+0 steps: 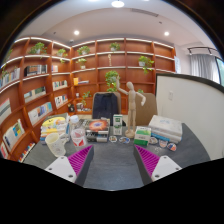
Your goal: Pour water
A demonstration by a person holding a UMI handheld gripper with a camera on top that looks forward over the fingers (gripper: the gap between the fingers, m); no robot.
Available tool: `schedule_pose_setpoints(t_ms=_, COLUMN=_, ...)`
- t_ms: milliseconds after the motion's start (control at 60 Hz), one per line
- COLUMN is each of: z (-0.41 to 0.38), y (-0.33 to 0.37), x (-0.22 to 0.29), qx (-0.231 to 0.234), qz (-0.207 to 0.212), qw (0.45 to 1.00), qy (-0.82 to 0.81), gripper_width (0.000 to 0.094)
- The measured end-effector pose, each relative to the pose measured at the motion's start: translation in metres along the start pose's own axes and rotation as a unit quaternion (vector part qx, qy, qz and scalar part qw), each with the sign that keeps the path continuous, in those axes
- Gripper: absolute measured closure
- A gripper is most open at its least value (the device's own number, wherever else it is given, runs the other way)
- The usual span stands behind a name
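Observation:
My gripper (pixel 113 160) hangs above a grey table (pixel 112 165), open, with only bare tabletop between its magenta pads (pixel 80 158). Along the table's far edge stands a row of small items. Two pale translucent cups (pixel 56 144) stand at the left end of that row, ahead of the left finger and apart from it. A small clear container (pixel 117 123) stands near the middle of the row, well beyond the fingers. I cannot tell whether any of them holds water.
A wooden mannequin (pixel 131 101) and a dark chair (pixel 105 103) stand behind the row. A white box (pixel 166 126) and green packets (pixel 143 133) lie to the right, colourful boxes (pixel 97 126) in the middle. Bookshelves (pixel 40 85) line the walls.

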State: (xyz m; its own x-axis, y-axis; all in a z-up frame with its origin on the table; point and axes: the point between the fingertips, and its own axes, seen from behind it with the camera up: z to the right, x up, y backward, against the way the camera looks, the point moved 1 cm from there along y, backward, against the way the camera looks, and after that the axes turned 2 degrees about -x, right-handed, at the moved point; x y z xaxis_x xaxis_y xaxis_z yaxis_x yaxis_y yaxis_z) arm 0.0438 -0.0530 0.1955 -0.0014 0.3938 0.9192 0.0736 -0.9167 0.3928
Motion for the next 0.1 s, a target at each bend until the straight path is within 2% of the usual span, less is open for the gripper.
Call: schedule_pose_setpoints(t_ms=100, z=0.0002, y=-0.0002, x=0.0016, qx=0.001, qz=0.003, qw=1.000, qy=-0.002, gripper_width=0.0093)
